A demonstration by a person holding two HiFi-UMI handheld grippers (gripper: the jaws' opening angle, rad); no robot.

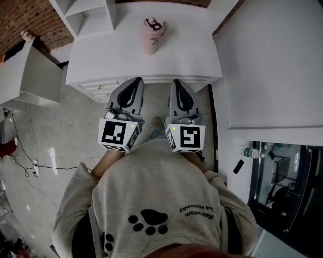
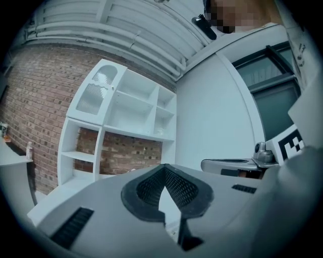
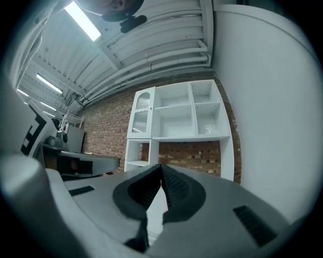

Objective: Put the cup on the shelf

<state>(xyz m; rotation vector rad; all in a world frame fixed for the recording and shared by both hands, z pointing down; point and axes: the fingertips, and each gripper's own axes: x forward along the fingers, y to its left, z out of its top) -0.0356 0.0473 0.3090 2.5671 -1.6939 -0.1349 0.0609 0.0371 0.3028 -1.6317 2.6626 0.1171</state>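
The person stands at a white table (image 1: pixel 192 60) with a gripper in each hand, both held level and side by side over the floor (image 1: pixel 65 126), just short of the table's front edge. The left gripper (image 1: pixel 135 80) has its jaws pressed together, tips meeting. Its own view shows the dark ribbed pads (image 2: pixel 181 189) closed on nothing. The right gripper (image 1: pixel 176 81) is the same, with the jaws together and nothing between them. The marker cubes on both sit close to the person's grey sweatshirt (image 1: pixel 161 201).

The pink cup (image 1: pixel 153 36), with a dark lid, stands on the table toward its back. It is ahead of both grippers, roughly in line with the gap between them, and well apart from either. Neither gripper touches it.

The white shelf (image 1: pixel 86 15) rises at the table's back left corner, to the left of the cup and near it. In the gripper views it shows as open compartments, one with an arched door at the upper left, against a brick wall (image 3: pixel 106 126). The cup is not in any compartment that can be seen.

A bottle (image 1: pixel 250 152) lies off to the right, beside a dark-framed cabinet.
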